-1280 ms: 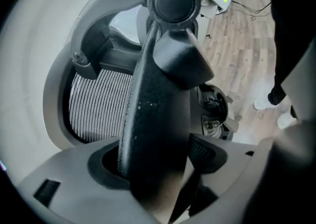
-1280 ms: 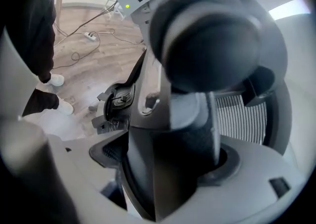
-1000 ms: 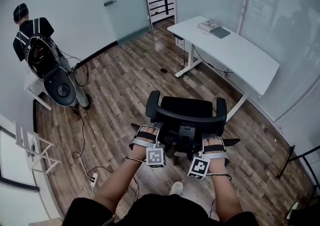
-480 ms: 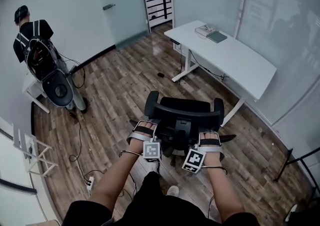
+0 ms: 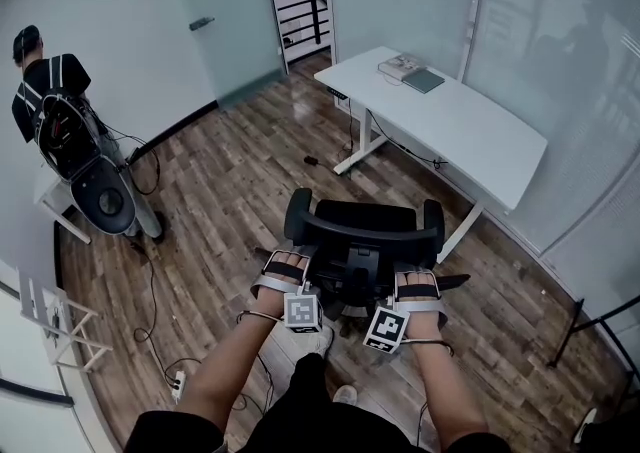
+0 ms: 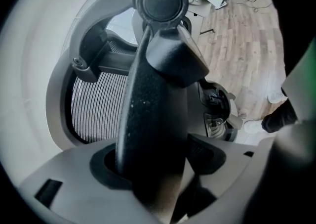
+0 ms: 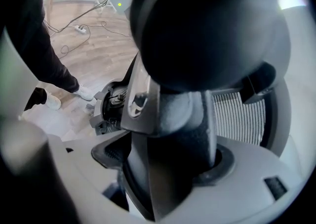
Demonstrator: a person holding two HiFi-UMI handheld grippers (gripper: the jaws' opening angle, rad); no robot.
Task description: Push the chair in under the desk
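A: How does the black mesh-backed office chair (image 5: pixel 365 229) stand?
B: Upright on the wood floor, armrests out to both sides, backrest on the near side.
A: And the white rectangular tabletop on slim white legs (image 5: pixel 470 131)?
B: Along the glass wall, beyond the chair's seat and well apart; the chair isn't under it yet.

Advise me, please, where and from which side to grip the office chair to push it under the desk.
Grip the black uprights flanking the mesh backrest, coming from behind: the office chair faces the white desk, and those narrow posts likely fit between jaws.
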